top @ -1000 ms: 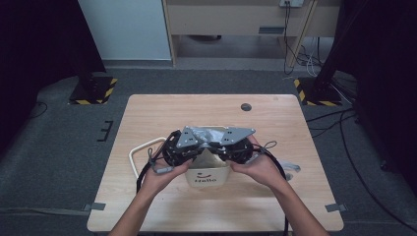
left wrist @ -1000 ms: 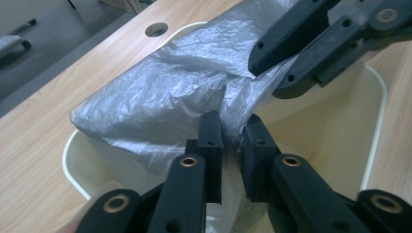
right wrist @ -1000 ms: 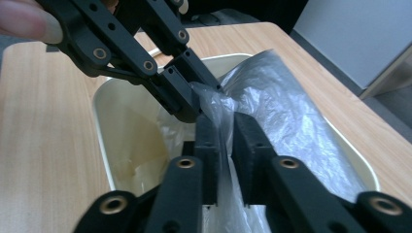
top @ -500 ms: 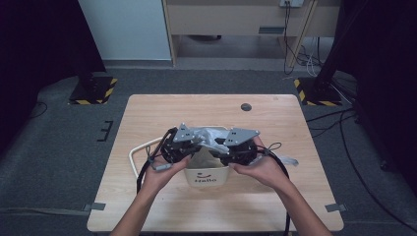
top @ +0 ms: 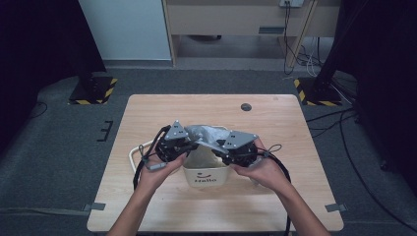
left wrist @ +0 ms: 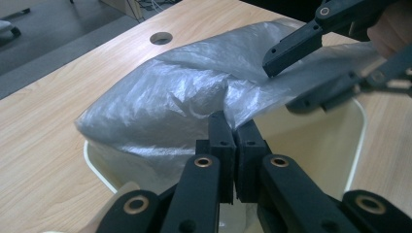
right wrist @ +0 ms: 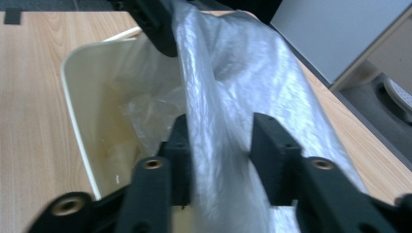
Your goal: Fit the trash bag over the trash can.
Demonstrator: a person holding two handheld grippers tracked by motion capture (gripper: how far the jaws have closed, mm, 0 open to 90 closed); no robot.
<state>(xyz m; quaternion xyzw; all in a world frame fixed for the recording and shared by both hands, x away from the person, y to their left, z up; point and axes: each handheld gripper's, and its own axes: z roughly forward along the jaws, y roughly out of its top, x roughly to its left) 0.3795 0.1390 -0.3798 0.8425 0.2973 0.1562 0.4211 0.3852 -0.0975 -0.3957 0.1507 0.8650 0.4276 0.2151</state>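
A cream bin (top: 206, 179) printed "Hello" stands on the wooden table (top: 295, 147), with a translucent grey plastic bag (top: 204, 132) draped over its far rim. My left gripper (top: 189, 145) is over the bin's left side, its jaws (left wrist: 232, 131) shut on a fold of the bag (left wrist: 160, 97). My right gripper (top: 219, 147) faces it from the right. Its jaws (right wrist: 221, 141) have just been closing, and the bag film (right wrist: 252, 63) runs between them with a gap still showing. The left gripper view shows the right gripper (left wrist: 281, 83) straddling the bag's edge above the bin rim (left wrist: 359, 126).
A round hole (top: 246, 106) is in the table's far side. A white loop (top: 133, 157) lies left of the bin, and black cables trail from both grippers toward the near edge. Striped stand bases (top: 93, 91) sit on the floor beyond the table.
Both hands have stayed over the bin. The bag's edge between the two grippers looks drawn out a little more than before.
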